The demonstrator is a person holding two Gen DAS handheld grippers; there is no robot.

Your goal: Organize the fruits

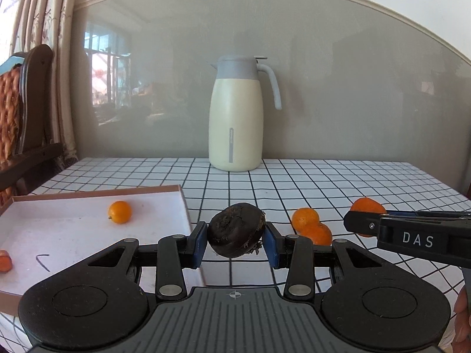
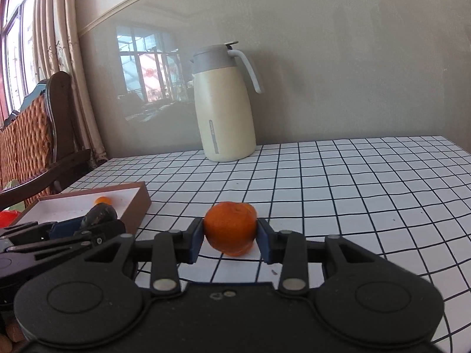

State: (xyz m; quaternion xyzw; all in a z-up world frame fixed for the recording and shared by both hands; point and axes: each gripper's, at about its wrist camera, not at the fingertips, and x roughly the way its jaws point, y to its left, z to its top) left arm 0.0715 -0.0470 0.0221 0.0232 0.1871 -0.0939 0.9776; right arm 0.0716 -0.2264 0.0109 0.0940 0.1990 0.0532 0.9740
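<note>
At about 9 o'clock in the left wrist view, an orange piece is cut off by the frame edge, so its shape cannot be told. The box loses its near left corner behind the left gripper. Two oranges on the tablecloth overlap, their undersides hidden. At 3 o'clock the right gripper covers most of the held orange. In the right wrist view a small orange in the box is half hidden behind the dark fruit.

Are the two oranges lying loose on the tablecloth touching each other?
Cannot tell. In the left wrist view the nearer orange overlaps the farther orange, hiding any gap.
</note>
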